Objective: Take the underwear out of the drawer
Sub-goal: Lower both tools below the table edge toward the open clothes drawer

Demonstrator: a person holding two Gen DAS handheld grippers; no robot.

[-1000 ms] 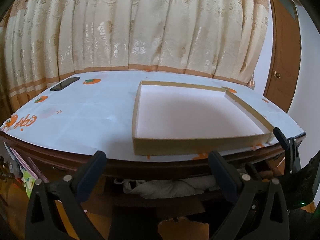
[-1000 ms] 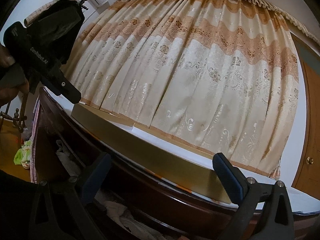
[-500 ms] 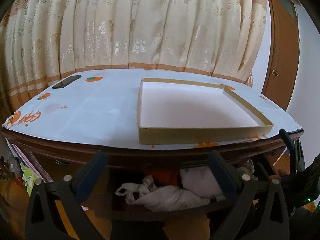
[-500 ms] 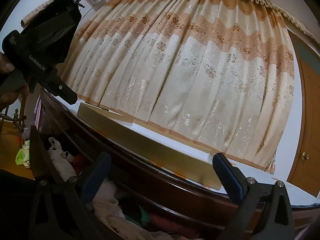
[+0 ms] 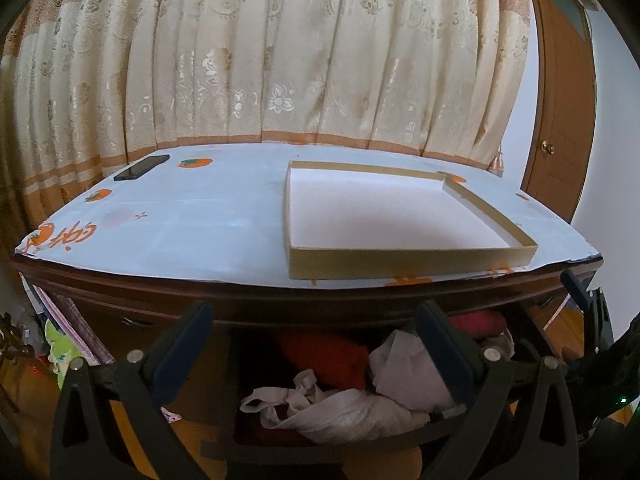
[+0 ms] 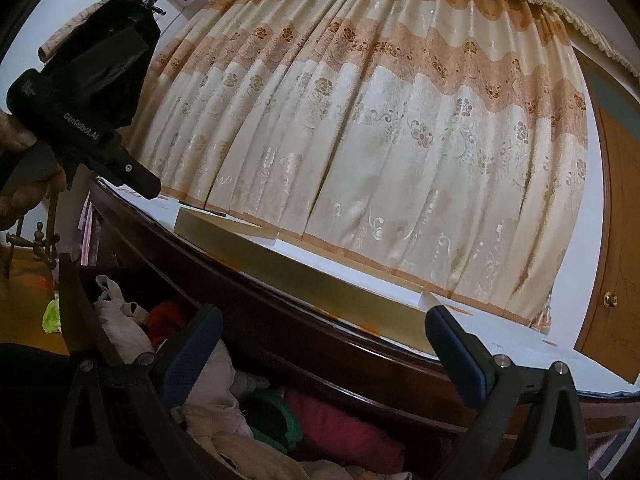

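Left gripper (image 5: 316, 344): fingers spread wide, nothing between them, pointed level and forward.
Left gripper from right view (image 6: 92, 132): black body up at far left, tilted down to the right.
Hand (image 6: 18, 168): wrapped round the left gripper's handle, partly cut off by the frame edge.
Right gripper (image 6: 324, 344): fingers wide apart, holding nothing, angled upward.

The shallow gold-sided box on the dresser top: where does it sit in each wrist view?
Left wrist view: the box lies right of centre on the patterned cloth, white inside facing up, above the open drawer.
Right wrist view: only the box's gold side wall shows, running diagonally across the middle.
Shared landmark: the floral curtain behind the dresser.
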